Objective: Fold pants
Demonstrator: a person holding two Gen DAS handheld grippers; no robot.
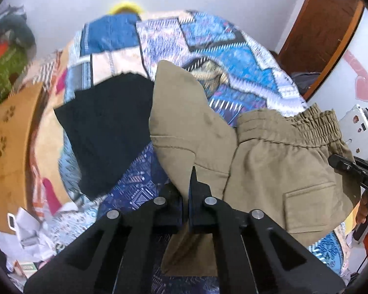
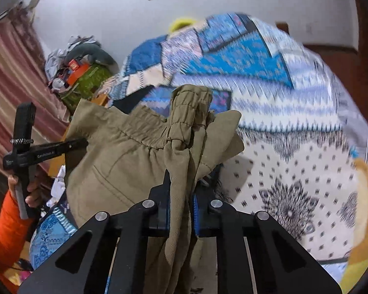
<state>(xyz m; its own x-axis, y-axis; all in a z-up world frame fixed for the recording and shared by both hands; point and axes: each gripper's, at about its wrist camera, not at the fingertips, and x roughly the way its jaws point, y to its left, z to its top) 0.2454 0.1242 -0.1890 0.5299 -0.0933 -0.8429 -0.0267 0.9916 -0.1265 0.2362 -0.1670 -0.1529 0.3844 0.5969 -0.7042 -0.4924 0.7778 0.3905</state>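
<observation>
Black left tongs (image 1: 187,196) at frame bottom are pinching shut on khaki pants (image 1: 269,161), which are hanging above a patterned blue bedspread (image 1: 233,56). Right tongs (image 2: 181,196), lower centre, are clamping the bunched waistband (image 2: 184,112). Dark cloth (image 1: 108,127) is lying centre left.

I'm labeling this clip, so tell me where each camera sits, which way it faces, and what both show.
Left wrist: on the left gripper, facing along its fingers at the khaki pants over the patterned bedspread; the right gripper shows at right.
Right wrist: on the right gripper, clamping the pants' waistband; the left gripper and orange sleeve show at left.
Shared: pants, bedspread.
</observation>
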